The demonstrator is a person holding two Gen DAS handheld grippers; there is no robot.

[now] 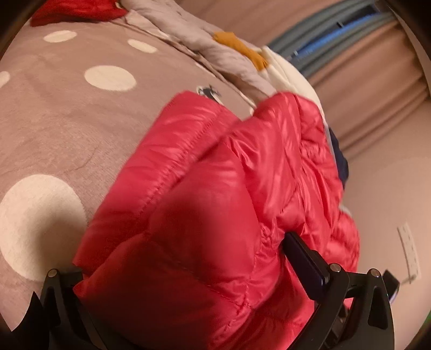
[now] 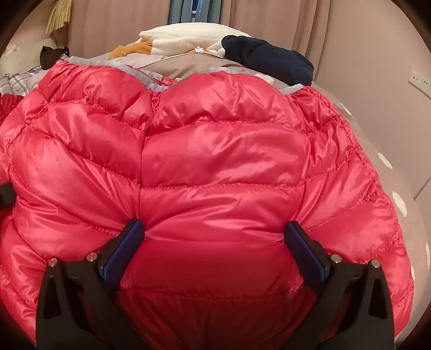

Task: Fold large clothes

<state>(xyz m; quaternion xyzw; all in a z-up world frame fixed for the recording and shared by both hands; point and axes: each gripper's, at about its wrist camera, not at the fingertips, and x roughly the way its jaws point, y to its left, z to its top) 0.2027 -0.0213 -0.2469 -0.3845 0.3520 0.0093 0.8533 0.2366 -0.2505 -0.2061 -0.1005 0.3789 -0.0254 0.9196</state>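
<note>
A red quilted puffer jacket (image 1: 215,193) with grey trim lies on a brown bed cover with white dots (image 1: 67,121). My left gripper (image 1: 188,258) is wide open with jacket fabric bulging between its jaws; the left finger is hidden under the fabric, and the right finger (image 1: 304,263) shows. In the right wrist view the jacket (image 2: 215,161) fills the frame. My right gripper (image 2: 212,242) is open, its two blue-padded fingers pressed against the jacket with a fold of fabric between them.
A pile of other clothes lies beyond the jacket: a cream fleece (image 2: 183,35), a dark navy garment (image 2: 269,59), a grey piece with an orange patch (image 1: 237,43). Curtains (image 2: 269,16) and a wall with an outlet (image 2: 420,80) stand behind the bed.
</note>
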